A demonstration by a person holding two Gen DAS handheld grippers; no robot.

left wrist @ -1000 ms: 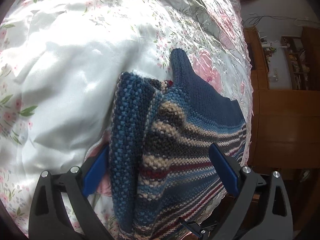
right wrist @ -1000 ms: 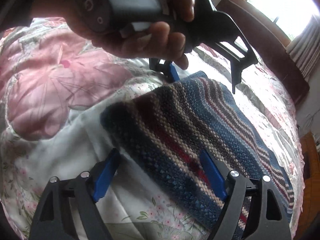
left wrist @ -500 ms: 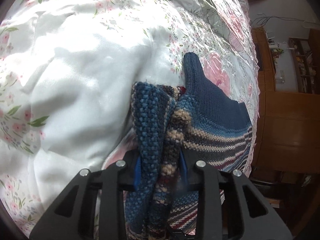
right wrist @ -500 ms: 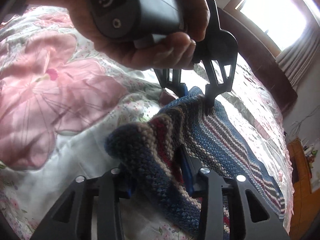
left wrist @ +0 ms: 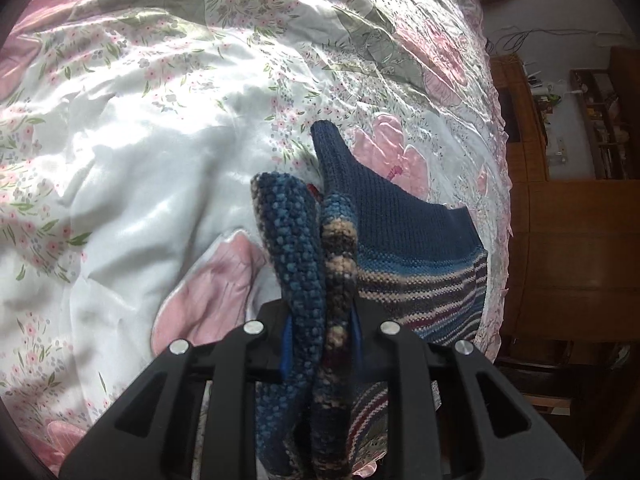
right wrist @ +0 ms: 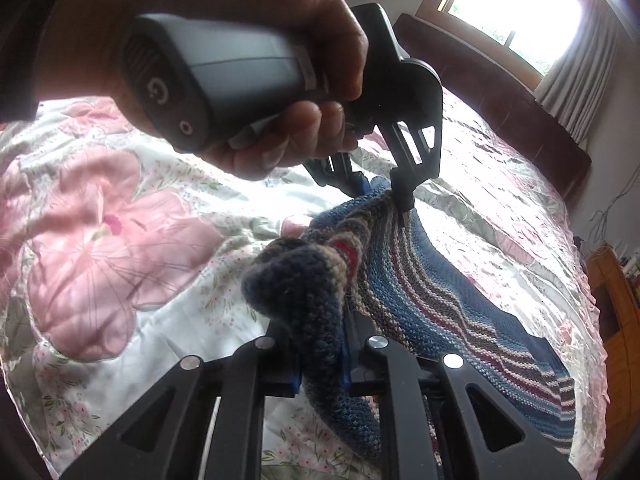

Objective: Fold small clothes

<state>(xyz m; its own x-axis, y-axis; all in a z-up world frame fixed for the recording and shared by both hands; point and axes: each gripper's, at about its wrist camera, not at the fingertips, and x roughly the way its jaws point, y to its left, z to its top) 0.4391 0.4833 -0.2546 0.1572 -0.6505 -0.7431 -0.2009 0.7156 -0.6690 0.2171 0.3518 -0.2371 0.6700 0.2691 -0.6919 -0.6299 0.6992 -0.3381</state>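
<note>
Both tongs, left point(left wrist: 320, 344) and right point(right wrist: 320, 364), clenching striped knit garment point(left wrist: 400, 240); garment stretching lengthwise across floral bedspread point(left wrist: 160, 140), navy end pointing away.

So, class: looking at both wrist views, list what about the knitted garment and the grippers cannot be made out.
- Left wrist view: the blue pads of the left gripper are mostly buried in the striped knitted garment.
- Right wrist view: the garment's near edge is cut off by the right gripper.
- Either view: what kind of garment it is; it is bunched up.
</note>
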